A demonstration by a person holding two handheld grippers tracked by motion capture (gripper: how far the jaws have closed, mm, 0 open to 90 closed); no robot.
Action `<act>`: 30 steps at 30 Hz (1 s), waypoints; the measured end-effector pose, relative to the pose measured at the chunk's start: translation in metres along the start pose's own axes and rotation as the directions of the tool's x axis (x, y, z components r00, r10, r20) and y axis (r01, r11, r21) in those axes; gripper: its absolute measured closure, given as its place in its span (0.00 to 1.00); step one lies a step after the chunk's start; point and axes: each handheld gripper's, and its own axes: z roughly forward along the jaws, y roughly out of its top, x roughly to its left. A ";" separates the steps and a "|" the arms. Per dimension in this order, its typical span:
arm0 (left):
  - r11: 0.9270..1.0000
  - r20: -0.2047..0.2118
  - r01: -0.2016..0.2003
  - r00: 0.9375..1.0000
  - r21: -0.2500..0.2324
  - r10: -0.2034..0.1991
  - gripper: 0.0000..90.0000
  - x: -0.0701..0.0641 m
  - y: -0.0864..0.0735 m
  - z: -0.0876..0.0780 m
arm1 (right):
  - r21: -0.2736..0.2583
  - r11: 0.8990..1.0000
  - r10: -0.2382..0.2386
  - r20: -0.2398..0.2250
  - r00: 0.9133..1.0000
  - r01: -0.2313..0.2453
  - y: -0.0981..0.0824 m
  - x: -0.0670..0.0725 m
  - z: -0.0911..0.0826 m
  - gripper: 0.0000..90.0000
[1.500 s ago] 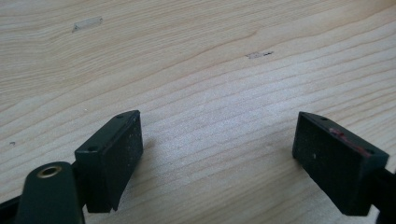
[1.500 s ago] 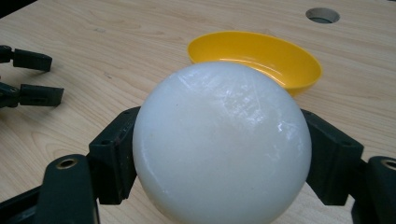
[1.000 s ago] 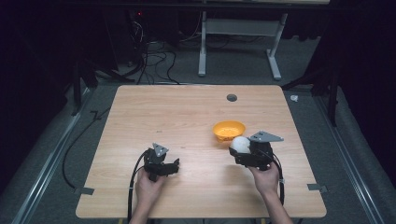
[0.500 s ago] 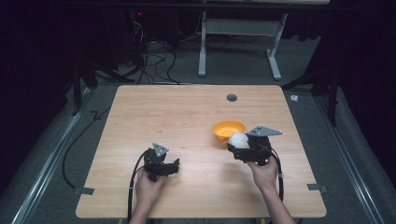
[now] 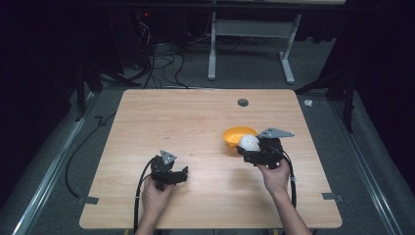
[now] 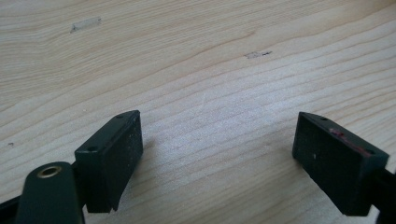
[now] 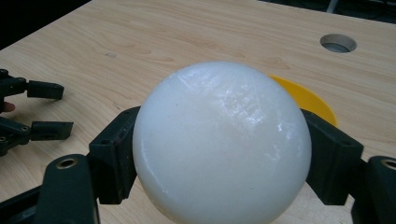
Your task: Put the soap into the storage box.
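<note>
Spanning the scene, the table point(image 5: 205, 122) is seen with the bowl point(image 5: 235, 135) just beyond the right gripper point(image 5: 250, 147). The ball point(image 7: 222, 144) is pinched between its jaws, at the bowl's near rim. The left gripper point(image 6: 219, 163) is held spread, well apart.

high view: overhead, facing forward | gripper views: close, along jaws | shared: table point(image 5: 195, 122)
</note>
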 end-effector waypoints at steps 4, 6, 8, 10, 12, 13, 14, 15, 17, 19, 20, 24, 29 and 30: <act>1.000 0.000 0.000 1.000 0.001 0.000 0.18 0.000 0.000 0.000 | 0.003 1.000 -0.006 -0.001 1.000 0.006 0.003 0.001 0.002 0.27; 1.000 0.000 0.000 1.000 0.000 0.000 0.18 0.000 0.000 0.000 | 0.002 1.000 -0.005 -0.001 1.000 0.005 0.005 0.001 0.002 0.27; 1.000 0.000 0.000 1.000 0.000 0.000 0.18 0.000 0.000 0.000 | 0.000 1.000 -0.008 -0.001 1.000 0.008 0.007 0.001 0.003 0.27; 1.000 0.000 0.000 1.000 0.000 0.000 0.18 0.000 0.000 0.000 | 0.003 1.000 -0.013 0.001 1.000 0.013 0.008 0.001 0.004 0.27; 1.000 0.000 -0.001 1.000 0.001 0.001 0.18 0.000 0.000 0.000 | 0.005 1.000 -0.009 -0.002 1.000 0.009 0.009 0.001 0.005 0.27; 1.000 0.001 -0.001 1.000 0.001 0.001 0.18 0.000 0.000 0.000 | 0.007 1.000 -0.014 -0.001 1.000 0.014 0.010 0.001 0.006 0.27; 1.000 0.001 -0.001 1.000 0.001 0.001 0.18 0.000 0.000 0.000 | 0.007 1.000 -0.010 0.004 1.000 0.010 0.011 0.001 0.006 0.27; 1.000 0.001 -0.001 1.000 0.001 0.001 0.18 0.000 0.000 0.000 | 0.005 1.000 -0.009 0.001 1.000 0.009 0.011 0.000 0.007 0.27; 1.000 0.001 -0.001 1.000 0.001 0.001 0.18 0.000 0.000 0.000 | 0.009 1.000 -0.008 0.000 1.000 0.008 0.012 0.000 0.008 0.27; 1.000 0.001 -0.001 1.000 0.001 0.001 0.18 0.000 0.000 0.000 | 0.013 1.000 -0.007 0.003 1.000 0.007 0.013 0.000 0.009 0.27; 1.000 0.001 -0.001 1.000 0.001 0.001 0.18 0.000 0.000 0.000 | 0.012 1.000 -0.009 0.002 1.000 0.009 0.014 -0.001 0.009 0.27; 1.000 0.002 -0.002 1.000 0.002 0.002 0.18 0.000 0.000 0.000 | 0.012 1.000 -0.004 0.011 1.000 0.004 0.018 -0.001 0.010 0.27; 1.000 0.003 -0.002 1.000 0.002 0.002 0.18 0.000 0.000 0.000 | 0.013 1.000 0.002 0.014 1.000 -0.003 0.020 -0.005 0.012 0.27; 1.000 0.003 -0.002 1.000 0.002 0.002 0.18 0.000 0.000 0.000 | 0.017 1.000 0.001 0.016 1.000 -0.002 0.021 -0.005 0.013 0.27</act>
